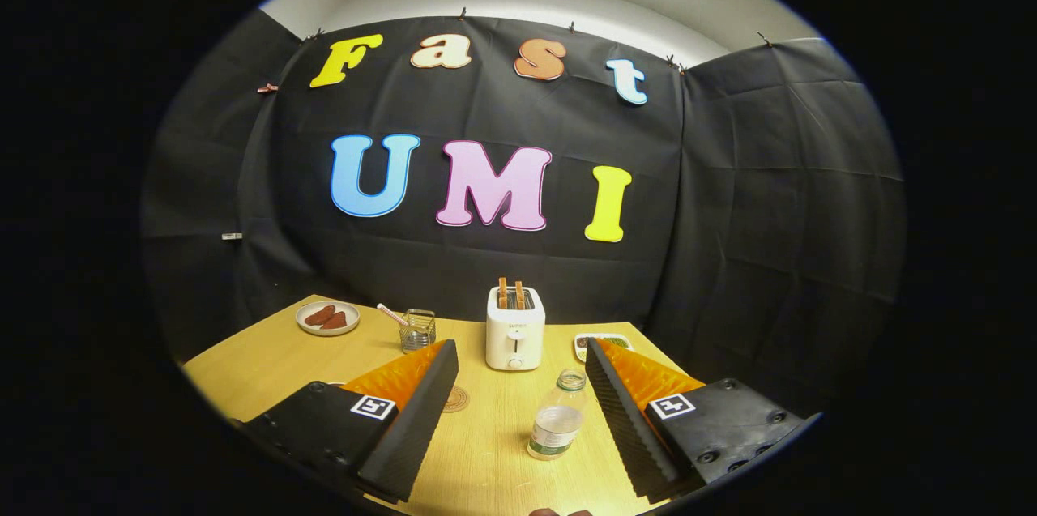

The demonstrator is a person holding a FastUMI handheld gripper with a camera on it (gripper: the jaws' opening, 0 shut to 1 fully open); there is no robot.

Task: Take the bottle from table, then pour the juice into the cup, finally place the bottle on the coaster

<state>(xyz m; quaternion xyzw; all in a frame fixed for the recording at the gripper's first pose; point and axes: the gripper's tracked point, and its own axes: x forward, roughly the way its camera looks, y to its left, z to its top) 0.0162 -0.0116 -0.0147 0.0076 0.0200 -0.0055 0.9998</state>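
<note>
While its black ribbed fingers are spreading wide, the gripper (518, 366) is framing a clear plastic bottle (557, 417) standing uncapped between them on the wooden table (259, 370), ready for grasping.

Likely staged kitchen booth: toaster (515, 328), wooden table (259, 370).

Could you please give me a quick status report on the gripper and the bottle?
Gripper open, holding nothing. Bottle upright on table, uncapped, between the fingers, nearer one finger. Coaster beside other finger. Toaster beyond, not in the way.
</note>
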